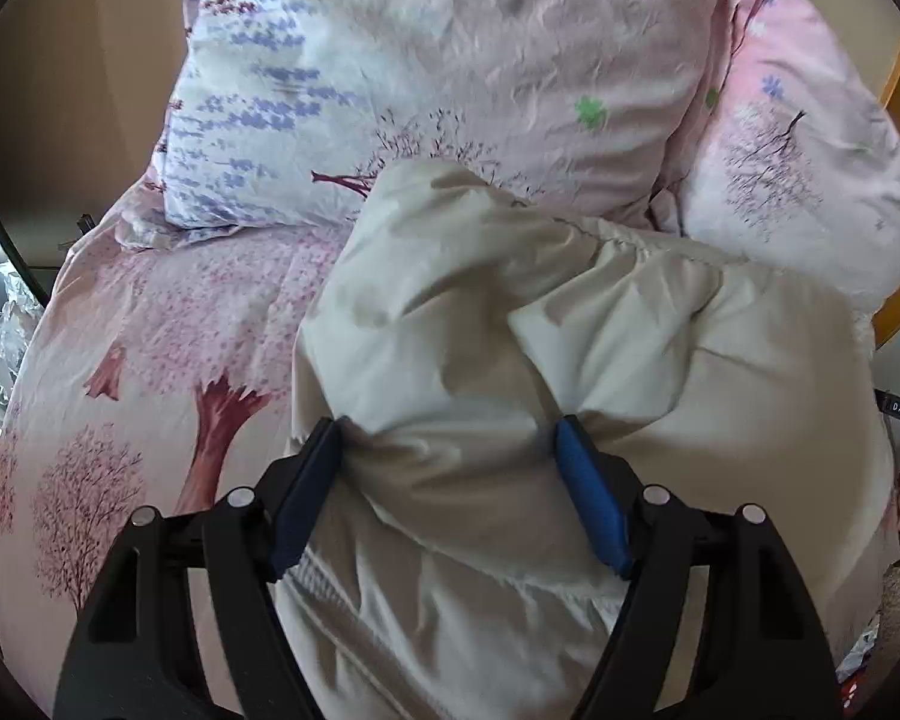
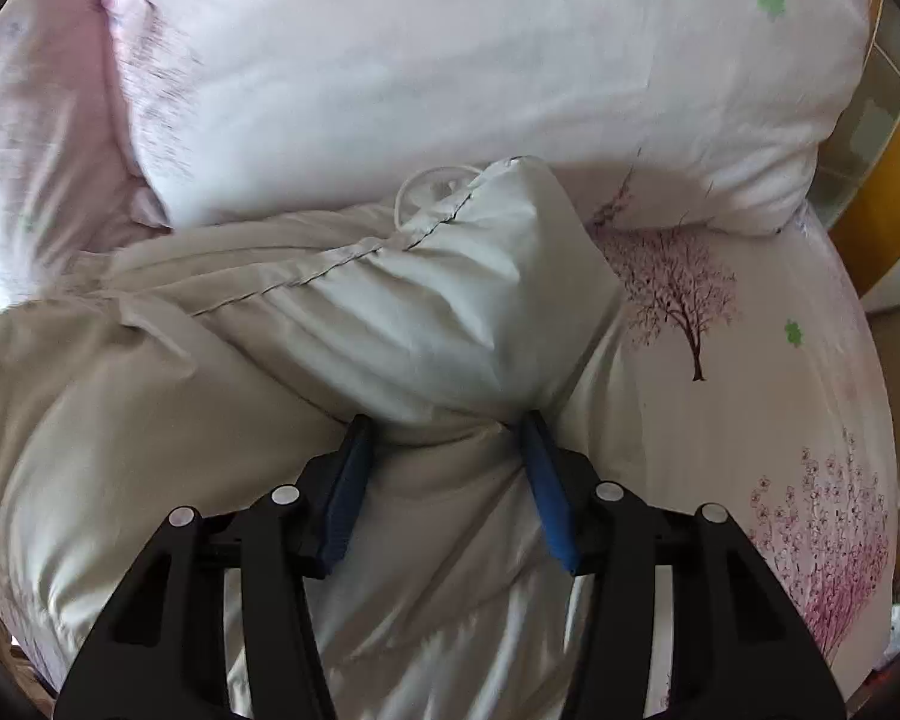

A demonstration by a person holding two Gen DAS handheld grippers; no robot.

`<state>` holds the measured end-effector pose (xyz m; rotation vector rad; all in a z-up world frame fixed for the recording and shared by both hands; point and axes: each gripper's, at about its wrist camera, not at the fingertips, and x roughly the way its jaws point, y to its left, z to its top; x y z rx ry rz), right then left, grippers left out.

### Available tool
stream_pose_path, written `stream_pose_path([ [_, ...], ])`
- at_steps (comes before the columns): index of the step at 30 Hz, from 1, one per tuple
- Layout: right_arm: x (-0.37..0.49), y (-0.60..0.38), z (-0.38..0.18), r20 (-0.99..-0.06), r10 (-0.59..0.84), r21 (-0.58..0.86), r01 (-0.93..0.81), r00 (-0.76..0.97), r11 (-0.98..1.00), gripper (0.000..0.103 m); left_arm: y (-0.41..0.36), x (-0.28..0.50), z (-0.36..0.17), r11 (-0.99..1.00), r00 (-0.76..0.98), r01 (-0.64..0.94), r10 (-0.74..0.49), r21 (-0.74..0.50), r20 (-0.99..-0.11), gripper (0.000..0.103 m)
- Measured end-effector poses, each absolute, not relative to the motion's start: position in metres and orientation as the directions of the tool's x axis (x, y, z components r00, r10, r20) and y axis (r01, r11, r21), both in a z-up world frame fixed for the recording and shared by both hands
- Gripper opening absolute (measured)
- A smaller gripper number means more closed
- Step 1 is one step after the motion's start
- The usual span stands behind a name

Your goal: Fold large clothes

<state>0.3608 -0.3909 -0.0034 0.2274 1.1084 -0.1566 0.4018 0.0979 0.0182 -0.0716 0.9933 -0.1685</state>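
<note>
Beige garment [image 1: 510, 324], puffy and quilted, lies bunched on the pink tree-print bedsheet [image 1: 150, 360], its far edge against the pillows [image 1: 450, 60]. Left gripper [image 1: 450, 438]: jaws fairly wide, both blue pads pressed into a thick roll of the garment, so holding it. Right gripper [image 2: 444, 432]: jaws narrower, pinching a bulge near the seamed end with the white cord [image 2: 426, 186]. Risks: slick fabric over soft filling may slide out of either pinch when lifted; uneven pull between hands would skew the fold; the loose cord could snag. Writing: a small dark tag at the left view's right edge seems to read "DAS", though too small to trust.
</note>
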Motion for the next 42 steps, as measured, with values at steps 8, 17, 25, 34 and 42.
stream_pose_path([
  [8, 0.363, -0.393, -0.007, -0.898, -0.025, 0.105, 0.268, 0.44, 0.958, 0.053, 0.098, 0.405, 0.02, 0.985, 0.541, 0.087, -0.171, -0.147, -0.824, 0.068],
  [17, 0.263, -0.389, 0.029, -0.77, 0.123, 0.268, 0.143, 0.626, 0.953, 0.053, 0.108, 0.32, 0.048, 0.965, 0.62, 0.187, -0.261, -0.183, -0.74, 0.072],
  [25, 0.288, -0.405, -0.034, -0.855, 0.127, 0.273, 0.228, 0.502, 0.935, 0.055, 0.099, 0.34, 0.003, 0.974, 0.552, 0.156, -0.224, -0.164, -0.804, 0.075],
  [34, 0.258, -0.421, -0.018, -0.778, 0.183, 0.435, 0.305, 0.601, 0.847, 0.07, 0.121, 0.32, 0.013, 0.946, 0.595, 0.111, -0.31, -0.306, -0.742, 0.074],
  [42, 0.184, -0.45, -0.043, -0.647, 0.286, 0.703, 0.408, 0.706, 0.582, 0.083, 0.169, 0.25, 0.002, 0.843, 0.615, -0.032, -0.406, -0.537, -0.675, 0.076],
])
